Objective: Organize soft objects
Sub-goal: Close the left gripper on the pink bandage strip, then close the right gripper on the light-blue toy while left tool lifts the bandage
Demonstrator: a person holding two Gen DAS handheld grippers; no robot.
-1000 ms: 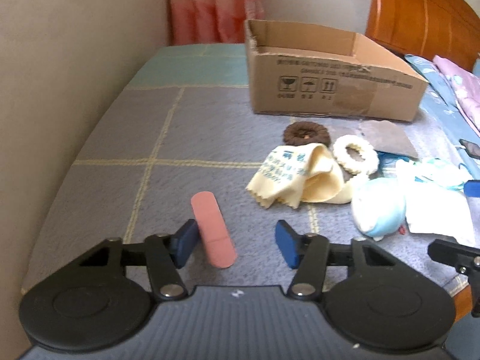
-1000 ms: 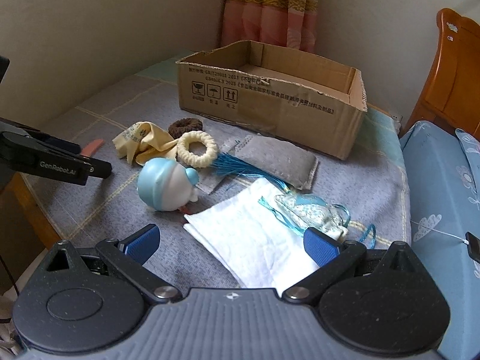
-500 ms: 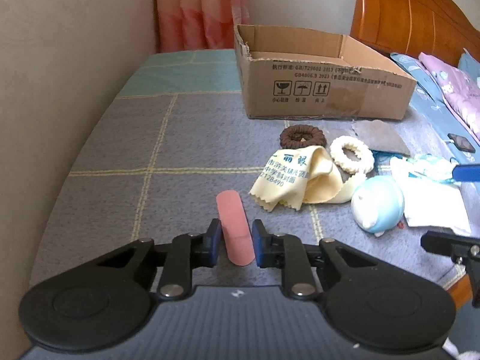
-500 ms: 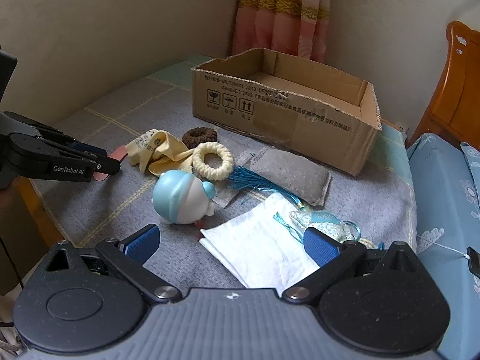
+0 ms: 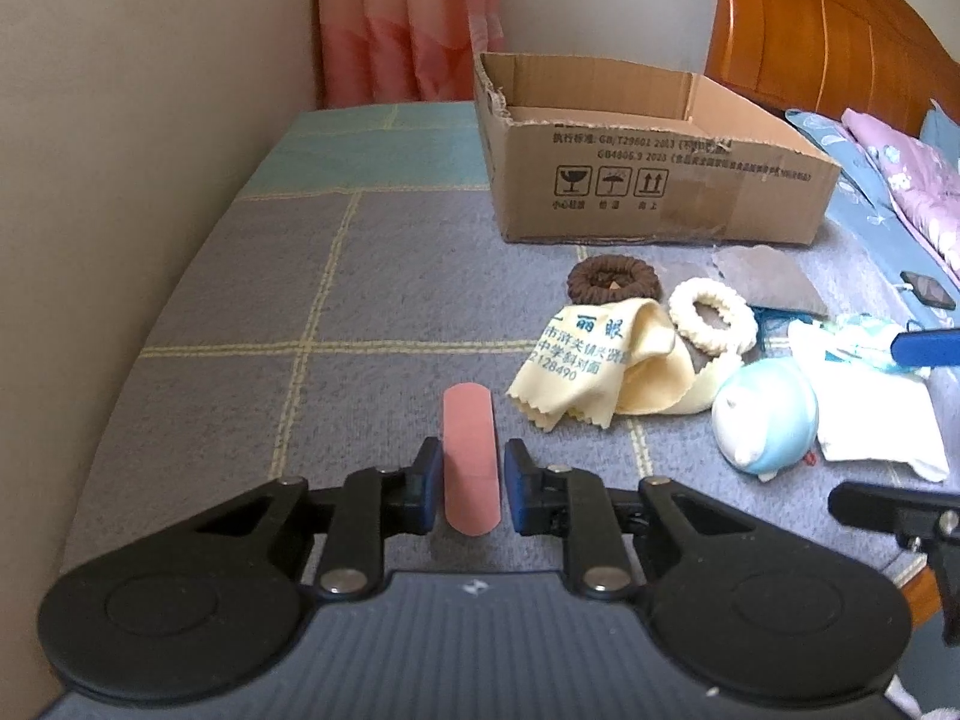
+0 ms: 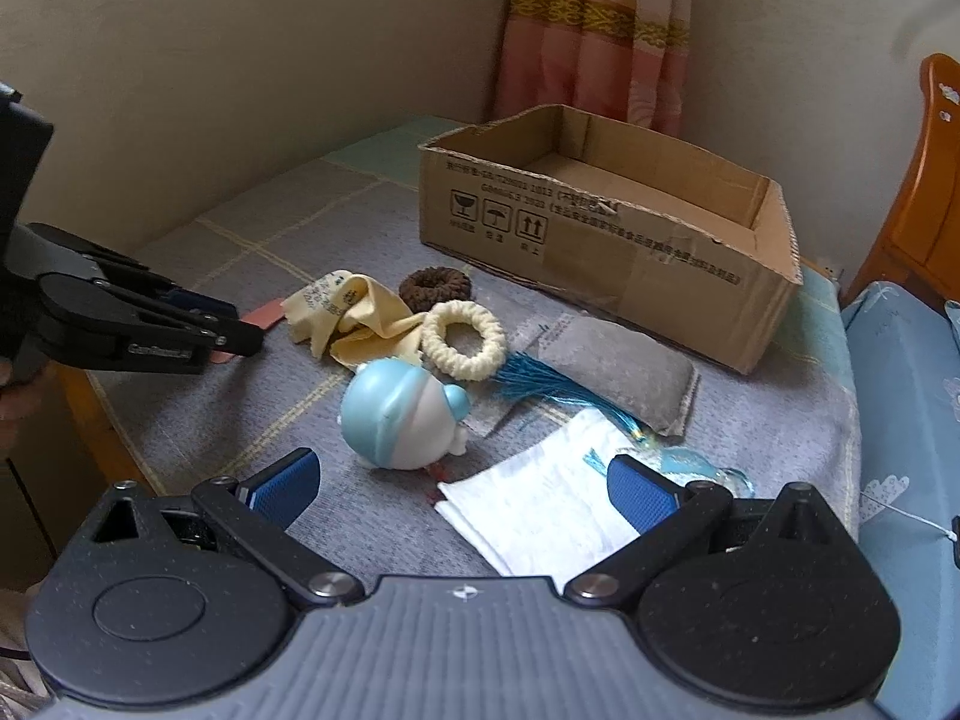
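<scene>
My left gripper [image 5: 470,483] is shut on a flat pink strip [image 5: 469,456] and holds it just above the grey checked cloth; it also shows in the right wrist view [image 6: 240,324]. My right gripper [image 6: 462,489] is open and empty above a white pouch [image 6: 540,510]. A blue-and-white round toy [image 6: 402,420], a cream ring [image 6: 463,333], a brown ring [image 6: 435,285], a yellow cloth [image 6: 354,318], a blue tassel [image 6: 552,387] and a grey pad [image 6: 618,369] lie in a cluster. An open cardboard box [image 6: 600,240] stands behind them.
A wall runs along the left side of the table [image 5: 270,300]. A curtain [image 5: 408,18] hangs at the far corner. A wooden headboard [image 5: 840,42] and a bed with blue bedding [image 6: 900,420] are on the right. The table's front edge is near my left gripper.
My left gripper closed on the pink strip and lifted it slightly off the cloth. My right gripper moved forward and left, still open.
</scene>
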